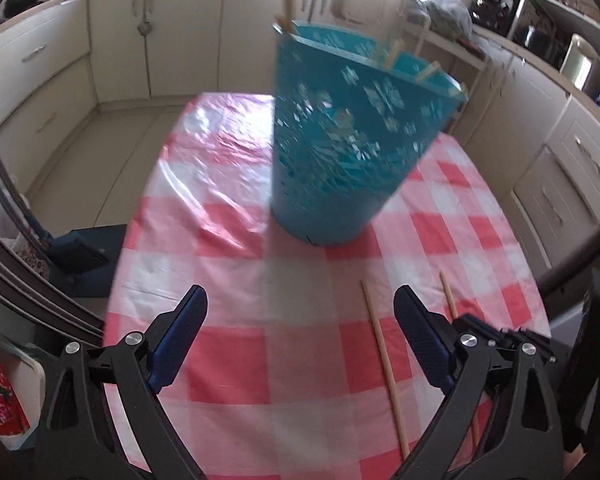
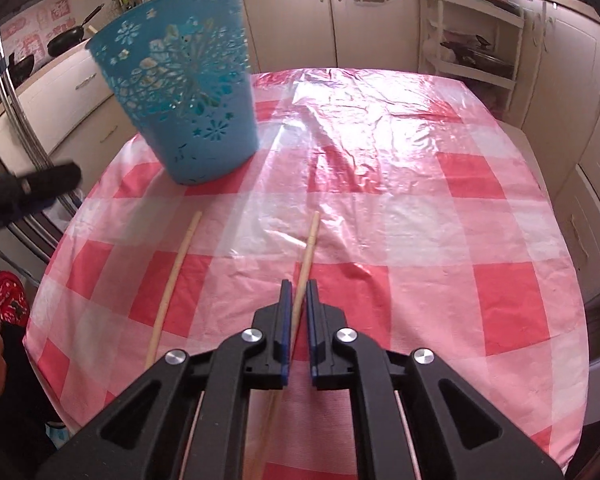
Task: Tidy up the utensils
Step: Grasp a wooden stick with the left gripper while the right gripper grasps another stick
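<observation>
A tall teal perforated basket (image 1: 340,152) (image 2: 188,92) stands on the red-and-white checked tablecloth (image 1: 260,280) (image 2: 420,220), with wooden sticks (image 1: 286,16) poking over its rim. Two wooden chopsticks lie on the cloth in front of it. My right gripper (image 2: 299,286) is shut on the right chopstick (image 2: 310,240), which runs forward between its blue pads. The left chopstick (image 2: 174,276) (image 1: 384,360) lies free beside it. My left gripper (image 1: 300,296) is open above the cloth with nothing between its fingers, and the free chopstick lies just inside its right finger (image 1: 416,332).
Cream kitchen cabinets (image 1: 160,40) (image 2: 292,16) ring the table. A white shelf rack (image 2: 472,32) stands at the back right and a black pan (image 2: 68,38) sits on the left counter. A dark blue seat (image 1: 84,256) is by the table's left edge.
</observation>
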The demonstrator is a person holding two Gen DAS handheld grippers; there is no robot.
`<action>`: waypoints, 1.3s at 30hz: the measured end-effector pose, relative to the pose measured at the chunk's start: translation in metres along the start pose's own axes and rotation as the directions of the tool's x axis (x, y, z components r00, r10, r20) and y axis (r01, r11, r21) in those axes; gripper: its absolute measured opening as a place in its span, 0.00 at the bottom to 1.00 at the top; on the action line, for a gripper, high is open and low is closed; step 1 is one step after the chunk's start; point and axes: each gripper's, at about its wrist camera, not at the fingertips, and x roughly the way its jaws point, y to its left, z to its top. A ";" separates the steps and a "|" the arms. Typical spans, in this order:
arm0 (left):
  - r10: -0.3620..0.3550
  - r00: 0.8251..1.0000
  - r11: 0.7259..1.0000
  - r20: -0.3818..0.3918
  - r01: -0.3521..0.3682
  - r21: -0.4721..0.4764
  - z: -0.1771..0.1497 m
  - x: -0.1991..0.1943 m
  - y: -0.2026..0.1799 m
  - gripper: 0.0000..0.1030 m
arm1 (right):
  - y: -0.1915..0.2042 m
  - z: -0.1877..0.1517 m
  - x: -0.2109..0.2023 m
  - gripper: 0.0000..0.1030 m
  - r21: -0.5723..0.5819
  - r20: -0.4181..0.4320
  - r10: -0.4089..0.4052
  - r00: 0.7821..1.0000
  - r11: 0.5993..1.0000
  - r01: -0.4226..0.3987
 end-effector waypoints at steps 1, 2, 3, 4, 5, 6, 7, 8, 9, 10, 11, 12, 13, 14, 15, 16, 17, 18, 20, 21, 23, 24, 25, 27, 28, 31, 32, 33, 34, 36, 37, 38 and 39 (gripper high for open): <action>0.011 1.000 1.000 -0.020 -0.011 0.027 -0.003 0.009 -0.009 0.86 | -0.002 0.000 0.000 0.07 0.007 0.002 0.009 1.000 1.000 -0.009; 0.016 0.999 0.999 -0.036 -0.014 0.049 -0.005 0.016 -0.017 0.84 | -0.003 0.000 0.000 0.07 0.010 0.004 0.015 1.000 1.000 -0.015; 0.014 0.999 0.998 -0.048 -0.011 0.061 -0.007 0.022 -0.022 0.84 | -0.003 0.000 0.000 0.07 0.008 0.007 0.019 1.000 1.000 -0.019; 0.015 0.998 0.998 -0.059 -0.010 0.070 -0.009 0.027 -0.027 0.83 | -0.003 0.000 0.001 0.07 0.003 0.009 0.020 1.000 1.000 -0.020; 0.019 0.998 0.997 -0.068 -0.013 0.077 -0.010 0.032 -0.031 0.82 | -0.003 -0.001 0.001 0.07 -0.004 0.012 0.022 1.000 1.000 -0.022; 0.023 0.996 0.996 -0.081 -0.016 0.087 -0.012 0.037 -0.035 0.81 | -0.002 -0.001 0.002 0.07 -0.008 0.014 0.024 1.000 1.000 -0.024; 0.027 0.995 0.995 -0.094 -0.018 0.095 -0.014 0.041 -0.039 0.78 | -0.003 -0.001 0.002 0.07 -0.010 0.016 0.028 0.999 1.000 -0.028; 0.032 0.994 0.995 -0.103 -0.021 0.100 -0.014 0.045 -0.041 0.77 | -0.004 0.000 0.002 0.07 -0.010 0.018 0.033 0.999 0.999 -0.032; 0.037 0.993 0.994 -0.112 -0.025 0.104 -0.016 0.049 -0.044 0.75 | -0.005 0.000 0.002 0.07 -0.008 0.019 0.038 0.999 0.999 -0.038; 0.038 0.992 0.994 -0.117 -0.026 0.106 -0.016 0.051 -0.045 0.72 | -0.006 0.000 0.002 0.07 -0.006 0.019 0.042 0.999 0.999 -0.042; 0.046 0.992 0.993 -0.115 -0.033 0.111 -0.017 0.053 -0.047 0.72 | -0.006 0.000 0.002 0.07 -0.003 0.019 0.046 0.999 0.999 -0.045; 0.054 0.993 0.992 -0.109 -0.041 0.121 -0.018 0.054 -0.050 0.70 | -0.007 0.000 0.001 0.07 -0.002 0.019 0.048 0.999 0.999 -0.048; 0.060 0.993 0.990 -0.106 -0.046 0.130 -0.017 0.056 -0.053 0.67 | -0.007 0.000 0.001 0.07 -0.001 0.019 0.050 0.999 0.999 -0.050; 0.065 0.993 0.989 -0.099 -0.051 0.138 -0.016 0.057 -0.055 0.65 | -0.007 0.000 0.001 0.07 -0.001 0.019 0.051 0.999 0.999 -0.051; 0.072 0.993 0.987 -0.092 -0.058 0.147 -0.016 0.057 -0.057 0.57 | -0.007 0.000 0.002 0.07 -0.001 0.020 0.050 0.999 0.999 -0.050; 0.076 0.993 0.985 -0.085 -0.062 0.161 -0.016 0.058 -0.060 0.44 | -0.007 0.001 0.002 0.07 -0.001 0.020 0.051 0.999 0.999 -0.051; 0.075 0.994 0.983 -0.080 -0.061 0.173 -0.015 0.057 -0.062 0.28 | -0.007 0.001 0.002 0.08 -0.001 0.020 0.051 0.999 0.999 -0.051; 0.060 0.995 0.983 -0.079 -0.045 0.178 -0.014 0.057 -0.063 0.20 | -0.007 0.001 0.002 0.08 -0.001 0.021 0.050 0.999 0.999 -0.050; 0.036 0.996 0.983 -0.086 -0.020 0.181 -0.012 0.059 -0.066 0.08 | -0.007 0.002 0.002 0.08 -0.002 0.021 0.048 0.999 0.999 -0.047; 0.034 0.996 0.982 -0.085 -0.017 0.187 -0.012 0.059 -0.066 0.07 | -0.007 0.003 0.003 0.08 -0.003 0.021 0.045 0.999 0.999 -0.045; 0.028 0.996 0.981 -0.088 -0.011 0.195 -0.011 0.059 -0.068 0.05 | -0.006 0.005 0.005 0.08 -0.007 0.019 0.039 0.999 0.999 -0.039; 0.029 0.996 0.980 -0.089 -0.010 0.199 -0.011 0.059 -0.069 0.05 | -0.005 0.007 0.006 0.08 -0.011 0.019 0.036 0.999 0.999 -0.035; 0.029 0.996 0.979 -0.088 -0.011 0.204 -0.012 0.059 -0.070 0.05 | -0.004 0.008 0.008 0.08 -0.012 0.019 0.032 0.999 0.999 -0.032; 0.032 0.996 0.977 -0.089 -0.012 0.211 -0.012 0.058 -0.070 0.05 | -0.002 0.010 0.010 0.08 -0.020 0.019 0.022 1.000 1.000 -0.022; 0.032 0.995 0.977 -0.091 -0.012 0.211 -0.012 0.058 -0.070 0.05 | -0.001 0.010 0.010 0.08 -0.033 0.020 0.013 1.000 0.999 -0.012; 0.029 0.996 0.977 -0.084 -0.011 0.212 -0.012 0.053 -0.067 0.05 | 0.005 0.011 0.012 0.08 -0.068 0.029 -0.011 0.999 0.998 0.013; 0.027 0.997 0.977 -0.078 -0.010 0.213 -0.011 0.050 -0.066 0.05 | 0.005 0.010 0.012 0.07 -0.073 0.033 -0.016 0.999 0.997 0.018; 0.026 0.997 0.976 -0.071 -0.010 0.216 -0.012 0.044 -0.062 0.05 | 0.005 0.011 0.013 0.06 -0.073 0.035 -0.016 0.999 0.997 0.019; 0.025 0.998 0.975 -0.063 -0.011 0.220 -0.012 0.042 -0.062 0.05 | 0.004 0.010 0.013 0.06 -0.072 0.036 -0.016 0.999 0.997 0.018; 0.018 0.998 0.974 -0.053 -0.005 0.229 -0.011 0.037 -0.062 0.05 | 0.004 0.010 0.013 0.06 -0.074 0.038 -0.014 0.999 0.997 0.017; 0.006 0.999 0.973 -0.051 0.006 0.230 -0.011 0.034 -0.061 0.05 | 0.004 0.010 0.013 0.06 -0.074 0.039 -0.013 0.999 0.997 0.016; -0.015 0.999 0.973 -0.049 0.026 0.228 -0.009 0.030 -0.061 0.05 | 0.004 0.009 0.013 0.06 -0.073 0.039 -0.012 0.999 0.997 0.015; -0.039 0.998 0.973 -0.043 0.048 0.224 -0.008 0.024 -0.060 0.05 | 0.003 0.010 0.014 0.06 -0.072 0.040 -0.011 0.999 0.997 0.014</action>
